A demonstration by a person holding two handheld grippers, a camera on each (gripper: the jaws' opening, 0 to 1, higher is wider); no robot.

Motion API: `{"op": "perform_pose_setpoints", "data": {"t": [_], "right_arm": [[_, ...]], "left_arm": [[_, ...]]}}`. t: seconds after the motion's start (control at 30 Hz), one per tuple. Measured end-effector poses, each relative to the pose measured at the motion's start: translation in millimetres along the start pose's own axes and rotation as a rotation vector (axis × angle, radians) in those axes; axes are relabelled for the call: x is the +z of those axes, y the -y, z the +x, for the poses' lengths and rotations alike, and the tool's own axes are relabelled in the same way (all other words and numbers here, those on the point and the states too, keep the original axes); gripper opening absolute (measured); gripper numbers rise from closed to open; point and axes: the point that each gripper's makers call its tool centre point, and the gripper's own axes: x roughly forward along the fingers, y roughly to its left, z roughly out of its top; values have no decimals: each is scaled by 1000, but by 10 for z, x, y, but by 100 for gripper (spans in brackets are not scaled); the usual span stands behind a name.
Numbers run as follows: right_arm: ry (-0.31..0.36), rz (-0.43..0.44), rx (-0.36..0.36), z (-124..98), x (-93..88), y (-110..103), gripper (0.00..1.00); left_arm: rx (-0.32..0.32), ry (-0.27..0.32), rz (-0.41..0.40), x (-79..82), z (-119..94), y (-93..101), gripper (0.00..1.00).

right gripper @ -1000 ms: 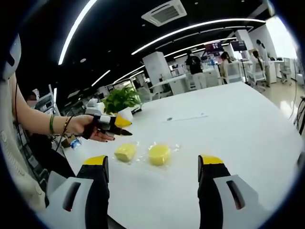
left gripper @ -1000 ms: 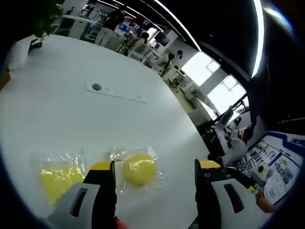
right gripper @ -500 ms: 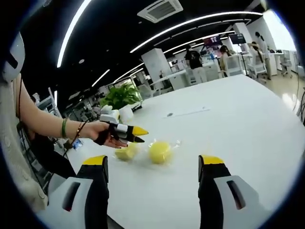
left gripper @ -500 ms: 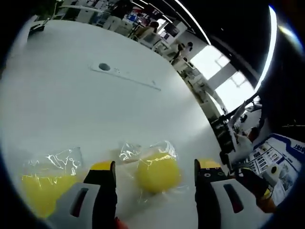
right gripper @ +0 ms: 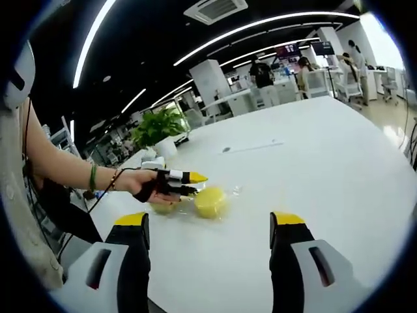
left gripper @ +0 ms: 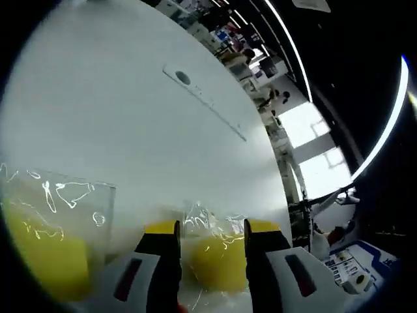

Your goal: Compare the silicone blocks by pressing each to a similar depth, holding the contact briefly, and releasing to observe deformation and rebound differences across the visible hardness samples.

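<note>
White tabletop [right gripper: 339, 169] carries two bagged yellow silicone blocks; the left gripper [left gripper: 212, 228], jaws narrowed around the round block [left gripper: 218, 264], seems to be starting its squeeze, so a brief hold comes next, while the right gripper [right gripper: 212, 225] hangs wide and empty.

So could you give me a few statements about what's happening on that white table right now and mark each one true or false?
1. The left gripper has its jaws around the round yellow block. True; whether they squeeze it cannot be told.
2. The yellow blocks lie bare on the table. False: each sits in a clear plastic bag.
3. The right gripper is pressing a block. False: it hangs open, apart from both blocks.
4. A potted plant stands on the white table behind the blocks. True.
5. A second yellow block lies beside the round one. True.
</note>
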Motion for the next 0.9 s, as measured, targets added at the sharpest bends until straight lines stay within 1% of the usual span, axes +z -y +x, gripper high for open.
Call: {"op": "perform_pose_setpoints", "data": {"t": [0.03, 0.07, 0.17, 0.27, 0.33, 0.37, 0.4, 0.43, 0.47, 0.5, 0.73, 0.83, 0.9], "right_arm": [[-2, -1, 0, 1, 2, 1, 70], [-2, -2, 1, 3, 5, 2, 70], [-11, -4, -1, 11, -3, 12, 70], [-9, -2, -2, 18, 3, 14, 69], [-13, -1, -1, 26, -4, 11, 69], [-14, -2, -1, 31, -7, 10, 69], [-15, -2, -1, 36, -10, 7, 69], [-18, -1, 2, 42, -17, 1, 69], [-20, -2, 3, 45, -23, -2, 69], [-24, -6, 2, 45, -28, -2, 69], [-13, -8, -8, 2, 10, 9, 68], [-7, -8, -13, -28, 27, 7, 68], [-5, -13, -17, -52, 35, -2, 68]], "left_arm": [[4, 0, -20, -10, 3, -8, 29], [6, 4, -20, -6, 15, -17, 25], [11, -12, -10, -38, 43, -16, 18], [9, -16, -6, -26, 60, -12, 16], [8, -18, 31, -12, 76, -5, 15], [8, -24, 35, -15, 78, 0, 14], [2, -27, 50, -15, 74, 17, 12], [-7, -23, 74, 1, 70, 40, 9], [-10, -19, 85, 17, 70, 43, 4], [-21, -26, 90, 5, 77, 69, 1], [-4, -30, 119, 1, 84, 87, 0], [6, -29, 161, 1, 68, 143, 0], [-17, -12, 212, 33, 40, 258, 0]]}}
